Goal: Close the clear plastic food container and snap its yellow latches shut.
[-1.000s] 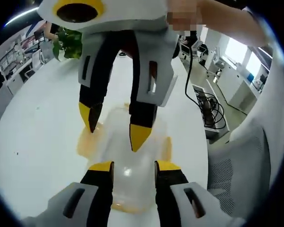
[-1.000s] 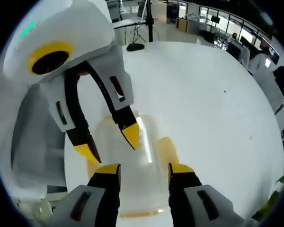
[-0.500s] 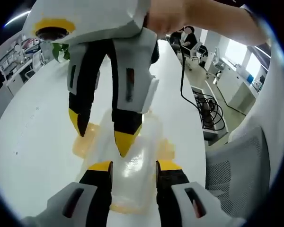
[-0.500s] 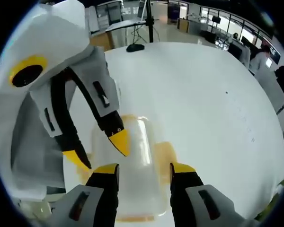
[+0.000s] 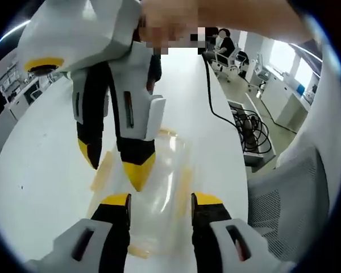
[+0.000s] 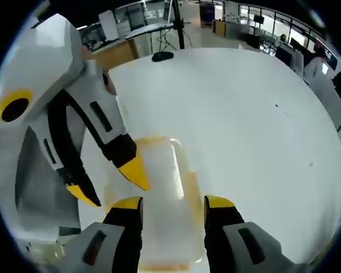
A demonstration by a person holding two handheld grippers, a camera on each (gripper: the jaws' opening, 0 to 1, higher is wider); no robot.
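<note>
Your left gripper (image 5: 161,200) has its jaws spread, one on each side of the clear plastic food container (image 5: 159,187), straddling its near end without clearly pressing it. Your right gripper (image 5: 116,165) comes down from above in the left gripper view, its two yellow-tipped jaws also apart: one tip rests on the clear lid near the middle, the other hangs over the yellow latch (image 5: 102,170) on the container's long side.

In the right gripper view your right gripper (image 6: 173,203) brackets the container (image 6: 159,187) the same way, jaws wide, while your left gripper (image 6: 111,185) reaches in, one yellow tip on the lid.

The container lies flat on the white table (image 6: 244,114), near the table edge closest to the grey mesh chair (image 5: 284,199). The lid sits on the base; whether the latches are snapped down you cannot tell from here.

Beyond that edge, black cables (image 5: 253,128) lie coiled on the floor.
</note>
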